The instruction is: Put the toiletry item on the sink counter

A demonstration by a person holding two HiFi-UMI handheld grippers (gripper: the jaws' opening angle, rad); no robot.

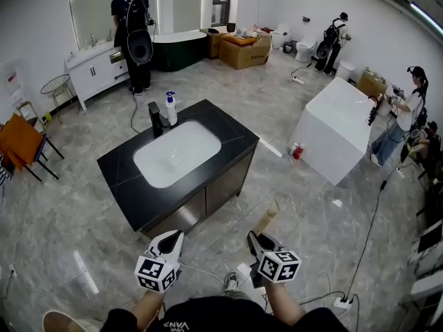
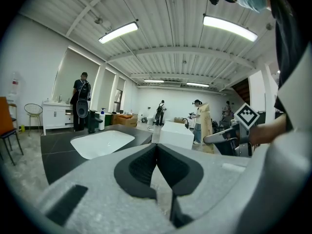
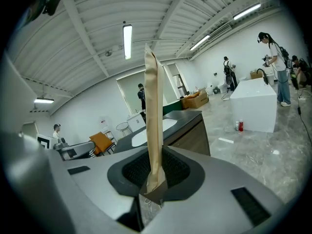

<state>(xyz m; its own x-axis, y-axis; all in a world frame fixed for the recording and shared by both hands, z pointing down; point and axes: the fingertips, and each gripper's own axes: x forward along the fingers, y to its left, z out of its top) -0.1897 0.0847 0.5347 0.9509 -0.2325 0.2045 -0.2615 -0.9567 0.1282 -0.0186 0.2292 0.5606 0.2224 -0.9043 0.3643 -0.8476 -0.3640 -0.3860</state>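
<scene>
A big white hall set out like a mock bathroom studio: a freestanding black sink bench (image 1: pixel 124 178), a white vanity (image 1: pixel 93 71), a dark bathtub (image 1: pixel 180 50) and a toilet (image 1: pixel 304 47) stand apart on grey tiles (image 1: pixel 69 220) (cardboard boxes (image 1: pixel 243 50) and cables (image 1: pixel 370 234) lie about), under strip lights (image 2: pixel 118 32).

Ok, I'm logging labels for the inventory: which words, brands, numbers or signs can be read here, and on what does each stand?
Possibly "VAN", white print on the person's black shirt: cut off, unsure.
Black-and-white marker cube: square patterns, no letters.
White pump bottle with blue top: label too small.
Red-and-white wall sign: too small.
Tall tan paper packet: no print shows.
</scene>
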